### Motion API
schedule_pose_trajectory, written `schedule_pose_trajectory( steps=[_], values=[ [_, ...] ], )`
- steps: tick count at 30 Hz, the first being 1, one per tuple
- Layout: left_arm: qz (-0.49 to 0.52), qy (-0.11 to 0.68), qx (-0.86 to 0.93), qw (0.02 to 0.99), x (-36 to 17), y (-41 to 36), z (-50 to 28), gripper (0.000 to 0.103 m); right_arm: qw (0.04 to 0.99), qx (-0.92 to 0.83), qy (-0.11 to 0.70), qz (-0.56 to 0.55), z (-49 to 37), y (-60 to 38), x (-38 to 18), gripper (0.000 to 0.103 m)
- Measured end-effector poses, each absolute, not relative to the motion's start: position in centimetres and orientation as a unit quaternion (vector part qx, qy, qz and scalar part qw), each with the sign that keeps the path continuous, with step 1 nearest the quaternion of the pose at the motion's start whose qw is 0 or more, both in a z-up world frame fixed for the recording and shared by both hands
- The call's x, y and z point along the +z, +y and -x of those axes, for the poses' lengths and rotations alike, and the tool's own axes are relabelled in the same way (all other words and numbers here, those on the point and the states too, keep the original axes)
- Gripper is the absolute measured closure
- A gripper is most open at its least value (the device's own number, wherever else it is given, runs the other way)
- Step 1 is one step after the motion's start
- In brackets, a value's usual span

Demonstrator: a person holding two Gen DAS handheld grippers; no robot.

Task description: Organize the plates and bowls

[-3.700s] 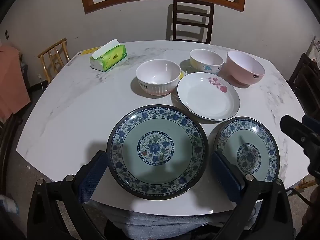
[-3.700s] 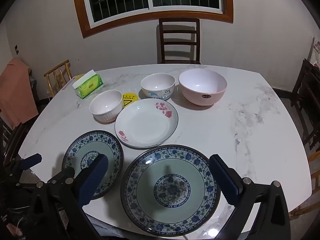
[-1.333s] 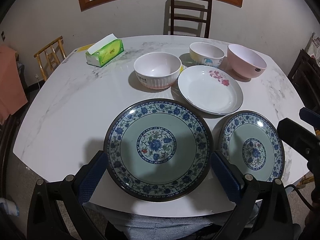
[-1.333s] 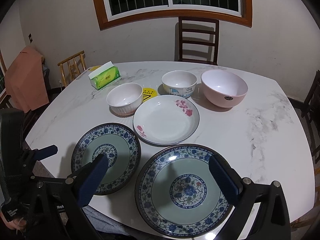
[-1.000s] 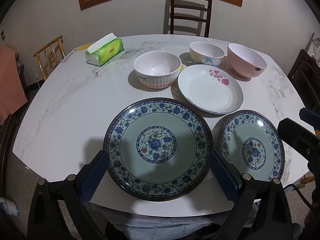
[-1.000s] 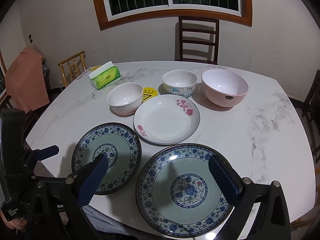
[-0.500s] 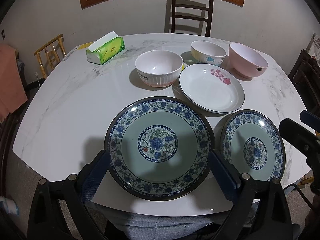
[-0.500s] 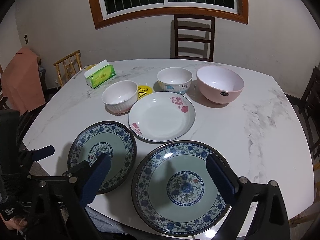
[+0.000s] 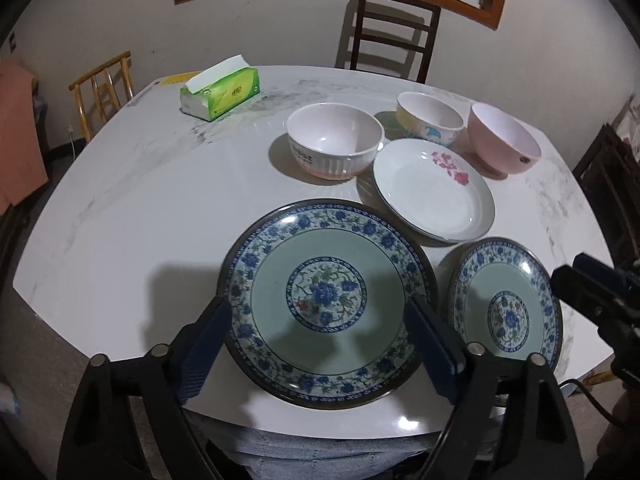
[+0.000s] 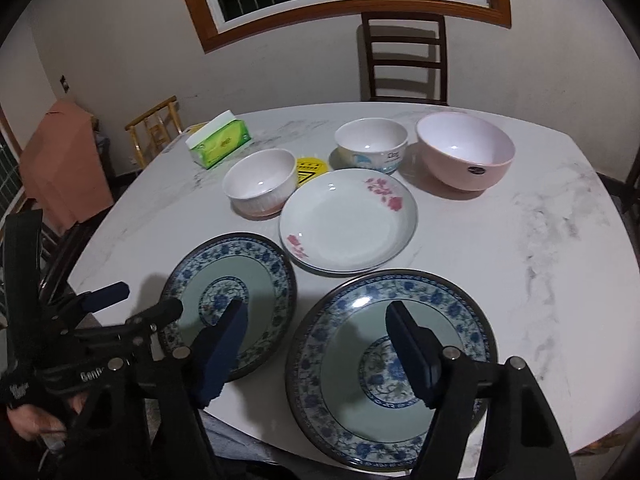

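Observation:
In the left wrist view my left gripper [image 9: 320, 340] is open, its jaws on either side of the near half of a blue floral plate [image 9: 326, 294] at the table's front edge. A smaller-looking blue floral plate [image 9: 506, 306] lies to its right, a white flowered plate [image 9: 432, 190] behind. Three bowls stand at the back: ribbed white [image 9: 334, 140], yellow-white [image 9: 430, 118], pink [image 9: 502, 140]. In the right wrist view my right gripper [image 10: 316, 344] is open above the gap between the two blue plates [image 10: 230, 294] [image 10: 390, 360]. Nothing is held.
A green tissue box [image 9: 220, 94] sits at the table's back left, a yellow disc [image 10: 310, 168] between the bowls. A dark chair [image 9: 392, 40] stands behind the marble table [image 9: 140, 216], a wooden chair [image 9: 104, 92] at the left. The left gripper [image 10: 104, 300] shows in the right wrist view.
Both grippers have moved forward and lower toward the blue plates. The right gripper's jaws stand closer together than before and it has shifted left. No dish has moved.

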State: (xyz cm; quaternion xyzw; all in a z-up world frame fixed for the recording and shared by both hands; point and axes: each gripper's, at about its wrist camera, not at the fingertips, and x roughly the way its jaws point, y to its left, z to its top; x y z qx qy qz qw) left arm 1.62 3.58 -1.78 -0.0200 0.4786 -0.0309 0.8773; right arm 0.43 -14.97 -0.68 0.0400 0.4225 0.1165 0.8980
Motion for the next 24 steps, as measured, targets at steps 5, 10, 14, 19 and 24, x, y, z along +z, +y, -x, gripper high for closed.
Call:
schedule_pose_trajectory(
  steps=[5,10,14,19,24],
  values=[
    [0.071,0.491,-0.039,0.867,-1.9,6.5,-2.5,0.030,0.887,0.154,0.431,-0.057,-1.3,-14.8,-1.2,0.037],
    [0.120,0.508,-0.047,0.852,-2.7,9.3,-3.4,0.045,0.873,0.185,0.447,-0.059,-2.7,-14.3,-1.5,0.040],
    [0.151,0.520,-0.051,0.839,-3.6,11.2,-3.9,0.055,0.850,0.209,0.477,-0.078,-4.6,-13.8,-2.8,0.059],
    [0.186,0.531,-0.062,0.824,-4.8,12.9,-4.5,0.056,0.827,0.220,0.509,-0.088,-6.9,-13.1,-4.8,0.059],
    [0.226,0.544,-0.070,0.805,-6.4,14.3,-5.2,0.056,0.811,0.221,0.534,-0.088,-8.4,-12.4,-6.6,0.065]
  ],
)
